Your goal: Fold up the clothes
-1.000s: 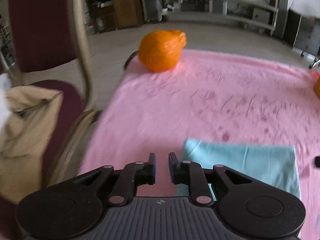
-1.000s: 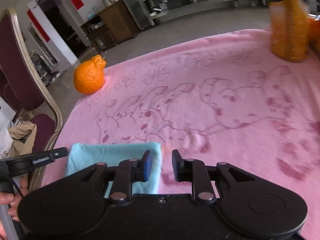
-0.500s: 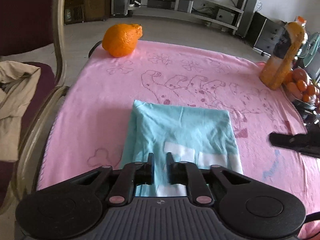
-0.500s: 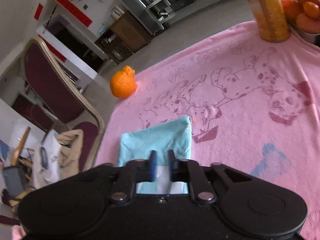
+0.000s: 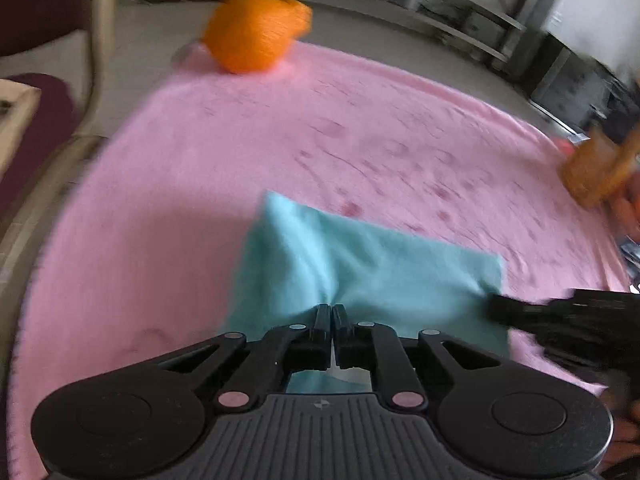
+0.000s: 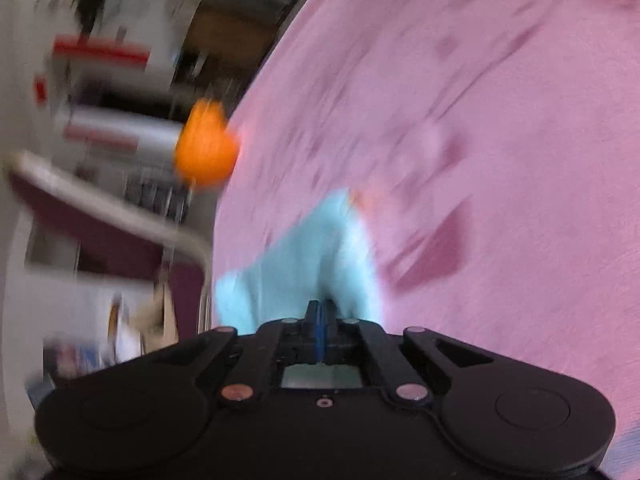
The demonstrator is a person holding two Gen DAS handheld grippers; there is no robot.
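A folded light-blue garment (image 5: 360,268) lies on the pink blanket (image 5: 180,184). My left gripper (image 5: 333,309) is shut on its near edge, and the cloth bunches up into the pinch. The right gripper shows in the left wrist view as a black shape (image 5: 560,312) at the garment's right corner. In the blurred, tilted right wrist view my right gripper (image 6: 321,305) is shut on the light-blue garment (image 6: 312,256), which rises to its fingers.
A large orange fruit (image 5: 256,32) sits at the blanket's far left corner. An orange bottle (image 5: 600,168) and fruit stand at the right edge. A maroon chair (image 5: 44,120) with beige cloth stands left of the table.
Both grippers have closed on the light-blue garment's near edge and are lifting it; the cloth now puckers at each pinch. The right wrist view has tilted and blurred with motion.
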